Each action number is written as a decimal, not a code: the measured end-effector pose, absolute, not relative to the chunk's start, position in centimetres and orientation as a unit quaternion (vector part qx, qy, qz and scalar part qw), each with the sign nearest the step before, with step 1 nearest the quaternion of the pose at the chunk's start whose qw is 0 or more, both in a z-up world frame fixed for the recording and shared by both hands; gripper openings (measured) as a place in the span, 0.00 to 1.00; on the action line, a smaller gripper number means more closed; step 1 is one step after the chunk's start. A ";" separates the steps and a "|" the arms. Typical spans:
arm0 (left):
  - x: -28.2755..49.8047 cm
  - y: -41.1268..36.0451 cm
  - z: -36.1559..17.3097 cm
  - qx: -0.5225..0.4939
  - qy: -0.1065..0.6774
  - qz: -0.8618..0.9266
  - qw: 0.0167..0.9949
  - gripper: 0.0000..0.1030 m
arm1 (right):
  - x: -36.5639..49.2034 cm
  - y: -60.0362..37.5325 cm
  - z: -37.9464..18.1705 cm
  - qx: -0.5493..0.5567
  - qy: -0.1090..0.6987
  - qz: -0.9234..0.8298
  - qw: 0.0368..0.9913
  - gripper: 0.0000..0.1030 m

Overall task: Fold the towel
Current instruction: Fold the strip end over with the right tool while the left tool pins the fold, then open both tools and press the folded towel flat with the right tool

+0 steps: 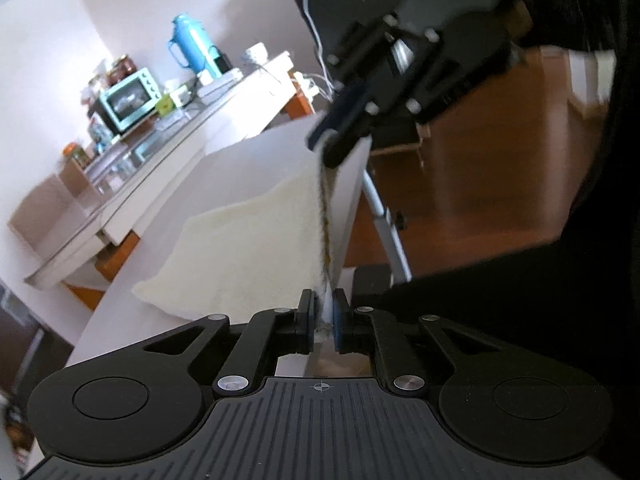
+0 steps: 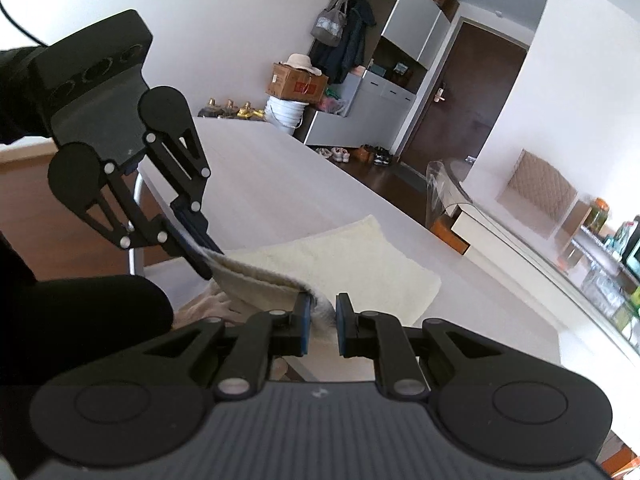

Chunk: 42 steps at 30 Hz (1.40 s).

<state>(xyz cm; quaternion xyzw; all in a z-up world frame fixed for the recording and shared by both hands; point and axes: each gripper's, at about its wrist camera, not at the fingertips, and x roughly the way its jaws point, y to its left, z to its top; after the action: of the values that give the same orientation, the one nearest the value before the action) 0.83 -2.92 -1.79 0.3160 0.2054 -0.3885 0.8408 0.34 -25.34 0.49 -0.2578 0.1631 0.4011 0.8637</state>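
1. Towel first: it's cream, fluffy, and most of it lies flat on the white bench, with its near edge lifted off the surface and strung between the two claws.
2. Left claw is pinched nearly closed on that lifted edge. The fabric sits squeezed between its blue pads, and from there the edge runs up taut to the other claw.
3. Right claw is also clamped on the towel, with a bunched grey-white corner between its pads. The gap looks a bit wider than on the left one, but cloth fills it.
4. In the right wrist view the left claw shows up left of the towel, tilted down, biting the edge, which sags slightly between the two grips.
5. In the left wrist view the right claw hangs above the towel's far corner, a bit blurred.
6. A dark sleeve sits just left of the towel, by the bench edge.
7. Beyond the towel, the bench stretches off bare.
8. Farther off past the towel: a teal toaster oven and a blue thermos on a side counter.
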 end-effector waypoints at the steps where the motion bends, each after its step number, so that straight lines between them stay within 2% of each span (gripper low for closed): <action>1: 1.4 -2.7 -1.1 0.307 0.205 -0.383 0.847 0.09 | 0.5 -25.6 1.0 -0.249 0.162 0.402 0.866 0.14; 9: 9.7 -2.1 2.3 0.251 0.225 -0.322 0.885 0.09 | 8.5 -26.5 4.0 -0.160 0.170 0.413 0.880 0.14; 16: 18.4 -2.2 0.7 0.234 0.269 -0.288 0.889 0.09 | 20.0 -26.0 2.3 -0.081 0.251 0.425 0.866 0.14; 21: 21.8 -1.9 -1.1 0.222 0.290 -0.274 0.890 0.11 | 24.1 -25.9 0.1 -0.052 0.292 0.417 0.859 0.14; 25: 23.2 -1.8 -2.8 0.217 0.302 -0.255 0.893 0.20 | 26.1 -25.5 -2.5 -0.045 0.328 0.394 0.858 0.14; 27: 23.4 -1.7 -3.3 0.215 0.304 -0.244 0.895 0.27 | 26.2 -25.6 -3.2 -0.041 0.328 0.371 0.868 0.27; 28: 23.3 -1.4 -3.5 0.210 0.303 -0.238 0.899 0.30 | 25.9 -26.1 -3.0 -0.031 0.320 0.363 0.875 0.30; 32: 22.3 -0.2 -3.1 0.196 0.292 -0.198 0.915 0.47 | 24.9 -27.4 -2.1 0.000 0.290 0.335 0.897 0.32; 36: 20.1 0.3 -2.1 0.193 0.267 -0.172 0.928 0.47 | 21.6 -27.8 -0.5 0.003 0.264 0.364 0.893 0.29; 39: 18.6 -0.4 -1.7 0.181 0.262 -0.191 0.929 0.46 | 20.5 -26.7 -1.2 -0.015 0.277 0.390 0.878 0.18; 42: 18.7 -1.2 -2.2 0.179 0.271 -0.200 0.924 0.42 | 20.6 -25.9 -2.3 -0.038 0.295 0.386 0.873 0.14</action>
<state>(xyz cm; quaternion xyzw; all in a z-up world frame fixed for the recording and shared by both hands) 18.67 -1.18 -2.18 0.1791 0.2712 -0.2002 0.9243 20.56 -25.86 -2.29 -0.0381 0.2955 0.3860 0.8731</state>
